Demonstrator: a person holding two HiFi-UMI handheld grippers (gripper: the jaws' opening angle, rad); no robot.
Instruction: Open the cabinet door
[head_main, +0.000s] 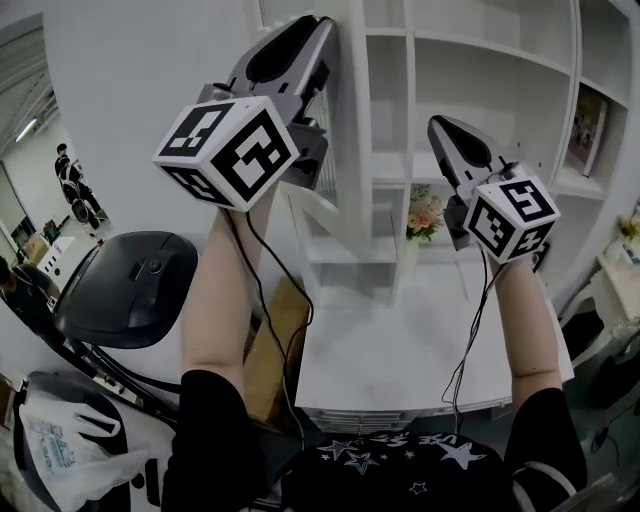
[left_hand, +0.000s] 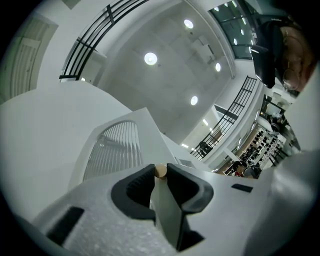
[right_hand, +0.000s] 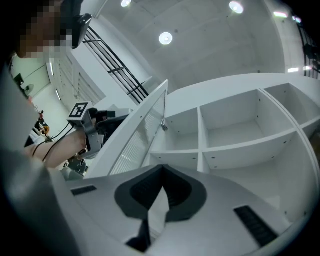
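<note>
The white cabinet door (head_main: 345, 170), with its ribbed glass panel (left_hand: 115, 150), stands swung out from the shelf unit (head_main: 470, 60). My left gripper (head_main: 322, 60) is raised at the door's free edge. In the left gripper view it (left_hand: 160, 176) is shut on the door's small beige knob (left_hand: 160, 170). My right gripper (head_main: 437, 124) is held up to the right, in front of the open shelves and touching nothing. Its jaws (right_hand: 162, 172) are shut and empty. The right gripper view shows the door (right_hand: 135, 140) slanting out, with the left gripper's marker cube (right_hand: 77, 111) behind it.
Below the shelves is a white table (head_main: 400, 340). A vase of flowers (head_main: 425, 212) sits in a lower compartment and a book (head_main: 590, 130) leans on a right shelf. At the left are a black chair (head_main: 130, 285), a cardboard box (head_main: 270, 340) and a plastic bag (head_main: 60, 440).
</note>
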